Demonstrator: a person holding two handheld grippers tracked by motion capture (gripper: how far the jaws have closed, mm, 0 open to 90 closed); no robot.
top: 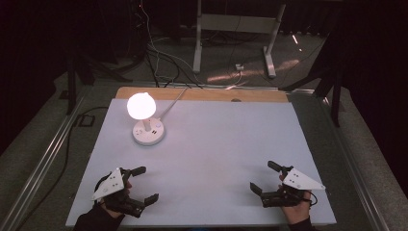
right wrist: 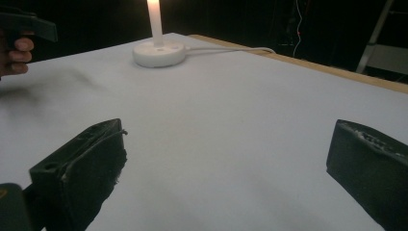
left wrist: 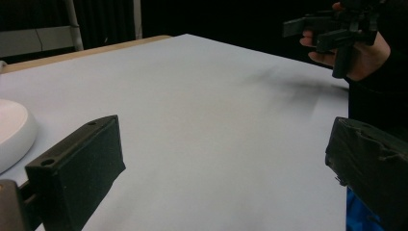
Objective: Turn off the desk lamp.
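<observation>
Closest to the person's edge of the table, the left gripper (top: pixel 144 185) is held low over the white sheet (top: pixel 216 144), its jaws spread wide with nothing between them; in the left gripper view the two black pads (left wrist: pixel 91 159) stand far apart over bare sheet. Across from it, at the same near edge, the right gripper (top: pixel 263 178) sits in the person's right hand (top: pixel 296 207), likewise released, jaws gaping toward the middle of the table and empty. The two tools are well apart, each pointing inward toward the other. Between them and beyond, the sheet lies flat and bare up to the lamp (top: pixel 146 120), which stands on the far left part of the table, well away from both grippers and nearer the left one. Its round white base (top: pixel 148 132) rests on the sheet, a short stem rises from it upright, and the globe (top: pixel 141 106) on top is lit and glaring. A white cord (top: pixel 175 102) runs from the base toward the far edge, where a strip of wooden tabletop (top: pixel 202 94) shows past the sheet. Behind that, cables (top: pixel 159 62) lie on the floor under a white metal stand (top: pixel 235 29).
</observation>
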